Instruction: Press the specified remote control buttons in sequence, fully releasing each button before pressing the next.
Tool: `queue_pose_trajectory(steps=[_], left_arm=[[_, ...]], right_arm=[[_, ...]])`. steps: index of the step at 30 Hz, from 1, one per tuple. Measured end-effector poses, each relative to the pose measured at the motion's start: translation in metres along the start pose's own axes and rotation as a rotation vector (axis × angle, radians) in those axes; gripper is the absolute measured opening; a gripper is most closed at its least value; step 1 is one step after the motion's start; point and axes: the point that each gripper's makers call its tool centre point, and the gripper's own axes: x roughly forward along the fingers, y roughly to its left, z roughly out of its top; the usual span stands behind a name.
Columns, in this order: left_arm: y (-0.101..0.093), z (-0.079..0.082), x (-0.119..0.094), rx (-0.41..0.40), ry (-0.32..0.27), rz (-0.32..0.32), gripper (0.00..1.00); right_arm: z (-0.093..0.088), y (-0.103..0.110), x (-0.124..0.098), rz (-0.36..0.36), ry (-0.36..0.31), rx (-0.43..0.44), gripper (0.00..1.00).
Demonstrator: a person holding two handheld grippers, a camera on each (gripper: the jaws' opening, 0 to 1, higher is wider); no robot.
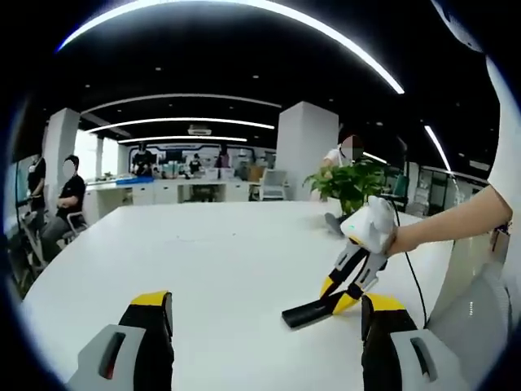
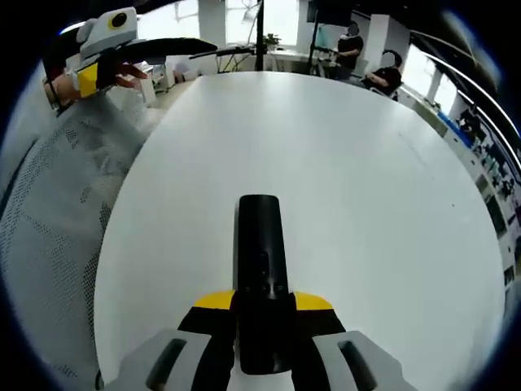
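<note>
Remote control [image 2: 260,269] clamped in right gripper [image 2: 262,314], above table [image 2: 366,163].

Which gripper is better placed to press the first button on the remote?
Probably the left gripper: its jaws are open and free, facing the black remote. The right gripper is shut on the remote, holding it at the table, so it looks committed to steadying it.

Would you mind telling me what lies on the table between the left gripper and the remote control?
Nothing: in the left gripper view, only bare white table separates the open left gripper from the black remote control, which the right gripper holds.
</note>
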Motion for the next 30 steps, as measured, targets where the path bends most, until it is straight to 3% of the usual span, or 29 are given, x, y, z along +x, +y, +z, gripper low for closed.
queue_pose_trajectory(steps=[18, 30], left_arm=[[0.004, 0.001, -0.001, 0.007, -0.003, 0.024, 1.00], [0.005, 0.002, -0.001, -0.001, -0.010, 0.023, 1.00]], right_arm=[[-0.004, -0.046, 0.000, -0.004, 0.035, 0.021, 0.22], [-0.006, -0.065, -0.001, -0.012, 0.061, 0.026, 0.22]])
